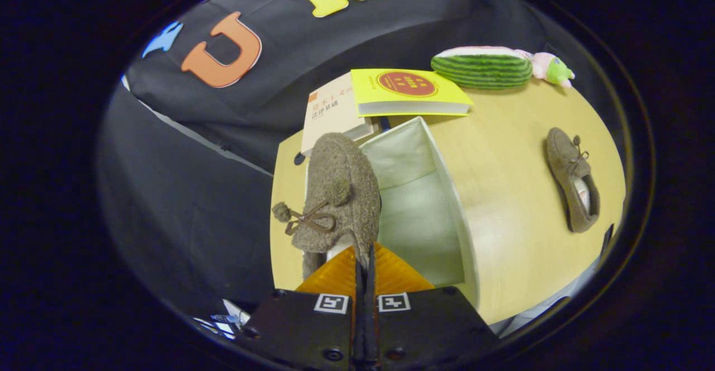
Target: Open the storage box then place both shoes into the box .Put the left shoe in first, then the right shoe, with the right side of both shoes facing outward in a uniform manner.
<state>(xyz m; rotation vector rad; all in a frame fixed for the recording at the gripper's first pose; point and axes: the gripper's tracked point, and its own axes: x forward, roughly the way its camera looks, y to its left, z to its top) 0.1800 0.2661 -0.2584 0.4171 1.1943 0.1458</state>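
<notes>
A fuzzy brown shoe (335, 192) with a pom-pom lace hangs from my gripper (364, 267), whose fingers are shut on the edge of its opening. It hovers over the left side of the open white storage box (447, 192), toe pointing away from me. The box's inside is bare white fabric. The second brown shoe (572, 178) lies flat on the wooden table (514, 237) to the right of the box, well apart from it, opening facing up.
Two books, a yellow one (408, 91) lying partly on a beige one (329, 114), sit just beyond the box. A watermelon-slice plush (483, 68) and a small pink and green toy (550, 68) lie at the table's far edge.
</notes>
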